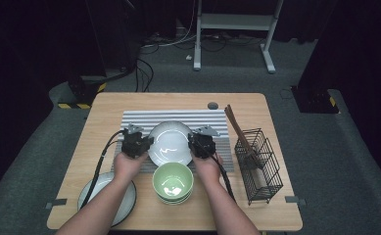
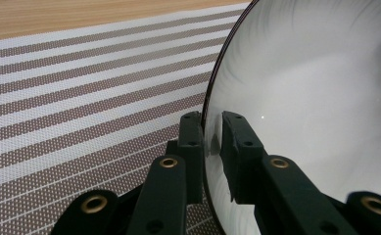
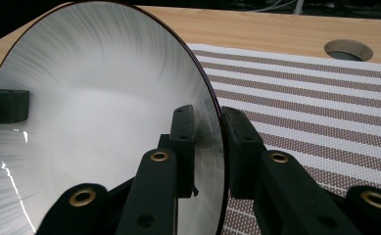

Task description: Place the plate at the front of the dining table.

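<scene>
1. Work in hand: a white plate (image 1: 170, 142) gripped from both sides, left gripper (image 1: 148, 142) at the plate's 9 o'clock edge, right gripper (image 1: 193, 142) at its 3 o'clock edge.
2. Left gripper view: the jaws straddle the plate's dark rim (image 2: 211, 142), one inside the dish, one under it, clamped on it as far as can be seen.
3. Right gripper view: same pinch on the opposite rim (image 3: 221, 147); a thin gap may show at the outer jaw, so the grip looks light but closed on the plate.
4. Plate sits over the middle of the striped mat (image 1: 139, 117) on the worktop (image 1: 109, 105). It looks tilted in the gripper views; whether it is lifted clear cannot be told.
5. Progress, judged: grasp done, carry or set-down left; destination not clear.
6. Around: green bowl (image 1: 173, 182) stacked on others just at 6 o'clock of the plate, between the forearms; a second plate (image 1: 87, 191) at 7 o'clock near the worktop edge, partly under the left forearm.
7. Wire basket (image 1: 259, 164) at 3 o'clock, dark chopsticks (image 1: 237, 128) leaning out of it.
8. In the way: bowl stack blocks a straight pull toward the person; basket and chopsticks crowd the right side.
</scene>
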The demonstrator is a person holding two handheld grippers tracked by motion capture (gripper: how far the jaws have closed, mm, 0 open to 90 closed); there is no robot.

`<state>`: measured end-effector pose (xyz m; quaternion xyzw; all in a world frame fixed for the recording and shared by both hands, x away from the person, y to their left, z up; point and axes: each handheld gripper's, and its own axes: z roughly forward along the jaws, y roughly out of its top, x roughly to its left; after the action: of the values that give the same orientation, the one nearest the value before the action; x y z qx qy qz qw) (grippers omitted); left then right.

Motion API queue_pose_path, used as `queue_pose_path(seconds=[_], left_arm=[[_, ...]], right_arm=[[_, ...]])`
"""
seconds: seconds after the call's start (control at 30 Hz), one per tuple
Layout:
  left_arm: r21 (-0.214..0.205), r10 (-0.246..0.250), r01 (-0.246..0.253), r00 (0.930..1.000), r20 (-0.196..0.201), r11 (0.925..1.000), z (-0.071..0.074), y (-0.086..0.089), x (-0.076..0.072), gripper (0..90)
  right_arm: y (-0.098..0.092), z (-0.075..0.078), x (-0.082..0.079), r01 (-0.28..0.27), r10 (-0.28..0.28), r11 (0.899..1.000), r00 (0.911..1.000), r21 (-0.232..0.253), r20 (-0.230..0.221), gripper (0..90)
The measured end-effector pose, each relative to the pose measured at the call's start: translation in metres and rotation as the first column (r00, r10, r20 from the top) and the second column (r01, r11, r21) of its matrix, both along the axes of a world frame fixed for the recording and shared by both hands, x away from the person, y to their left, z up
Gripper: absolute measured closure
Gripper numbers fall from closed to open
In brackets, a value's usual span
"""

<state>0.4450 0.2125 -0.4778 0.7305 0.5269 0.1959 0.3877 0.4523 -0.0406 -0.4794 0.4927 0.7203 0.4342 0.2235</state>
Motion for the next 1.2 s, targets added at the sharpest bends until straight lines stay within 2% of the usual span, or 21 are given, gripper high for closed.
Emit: queue_pose_path(seconds=[0.57, 0.77, 0.9, 1.2], left_arm=[[0.008, 0.008, -0.008, 0.9977, -0.067, 0.9999, -0.005, 0.002, 0.011, 77.3], [0.010, 0.013, -0.013, 0.9971, -0.075, 0.9999, -0.007, 0.002, 0.013, 76.9], [0.033, 0.010, -0.007, 0.9968, -0.080, 0.9994, -0.007, 0.001, 0.015, 76.3], [0.044, 0.021, -0.017, 0.9955, -0.092, 0.9989, -0.009, 0.000, 0.018, 75.6]], right_arm=[[0.005, -0.007, 0.013, 0.007, -0.008, 1.000, 0.9998, -0.012, -0.017, 76.1], [0.006, -0.009, 0.016, 0.002, -0.003, 1.000, 0.9999, -0.017, -0.014, 76.1], [0.006, -0.010, 0.018, 0.002, -0.003, 1.000, 0.9999, -0.021, -0.014, 76.1], [0.008, -0.014, 0.025, 0.006, -0.006, 1.000, 0.9996, -0.030, -0.027, 75.2]])
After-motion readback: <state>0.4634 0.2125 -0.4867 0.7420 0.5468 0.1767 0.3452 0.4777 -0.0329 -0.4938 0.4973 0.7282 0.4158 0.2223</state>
